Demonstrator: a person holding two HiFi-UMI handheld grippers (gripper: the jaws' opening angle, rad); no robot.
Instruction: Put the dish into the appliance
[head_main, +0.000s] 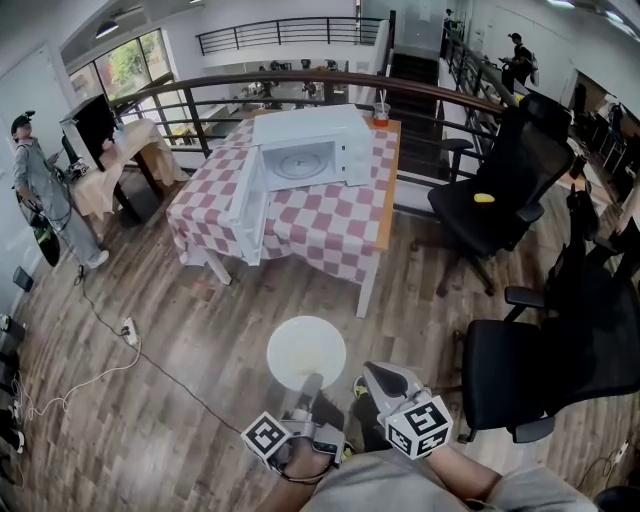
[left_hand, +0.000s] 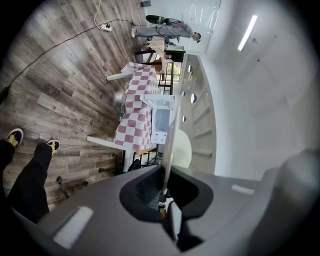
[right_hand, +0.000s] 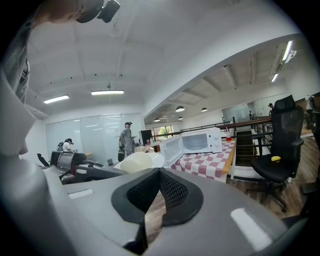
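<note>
A white round dish (head_main: 306, 350) hangs over the wooden floor, and my left gripper (head_main: 311, 381) is shut on its near rim. In the left gripper view the dish (left_hand: 183, 148) shows edge-on, with its rim pinched between the jaws of that gripper (left_hand: 165, 186). My right gripper (head_main: 372, 372) is just right of the dish, shut and empty; its own view shows the dish (right_hand: 134, 162) to its left. Ahead, a white microwave (head_main: 308, 148) stands on a table with a red-checked cloth (head_main: 330, 225). Its door (head_main: 248, 205) hangs wide open to the left, and the cavity looks empty.
Black office chairs stand to the right (head_main: 500, 190) and near right (head_main: 530, 365). A cup (head_main: 381, 114) sits on the table's far right corner. A cable and power strip (head_main: 128, 331) lie on the floor at left. A person (head_main: 40, 195) stands at far left. A railing runs behind the table.
</note>
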